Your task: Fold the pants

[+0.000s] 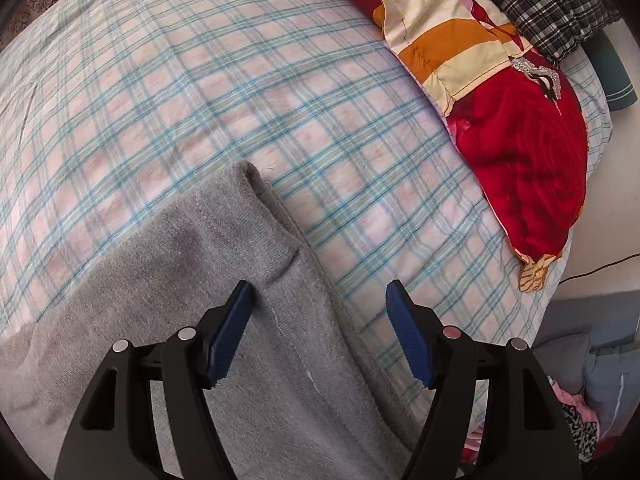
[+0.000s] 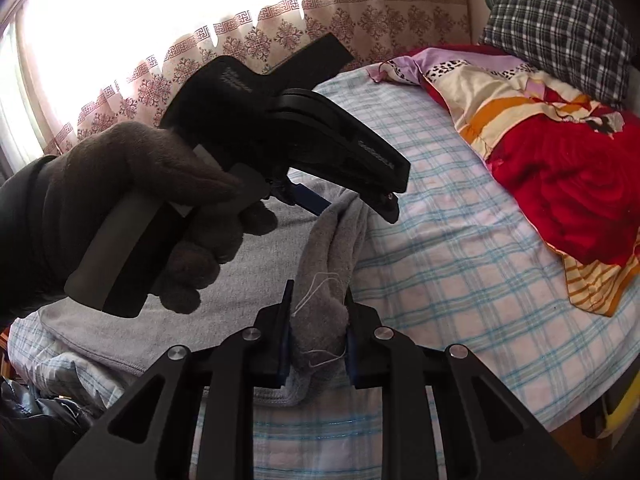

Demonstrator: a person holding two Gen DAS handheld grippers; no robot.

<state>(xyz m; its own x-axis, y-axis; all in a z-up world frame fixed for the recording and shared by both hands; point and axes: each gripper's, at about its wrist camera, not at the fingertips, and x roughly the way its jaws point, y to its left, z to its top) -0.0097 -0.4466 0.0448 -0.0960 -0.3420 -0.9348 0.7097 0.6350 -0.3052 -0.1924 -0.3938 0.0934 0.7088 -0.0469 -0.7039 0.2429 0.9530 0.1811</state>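
Grey pants lie on the plaid bed sheet, one leg end pointing up the bed. My left gripper is open just above the pants leg, its blue pads apart, holding nothing. In the right wrist view my right gripper is shut on a bunched part of the grey pants, lifted off the sheet. The left gripper, held by a gloved hand, hovers over the same raised fold.
A red, orange and cream quilt is heaped at the right of the bed, with a dark plaid pillow behind it. A curtain hangs at the far side. Clothes lie past the bed's right edge.
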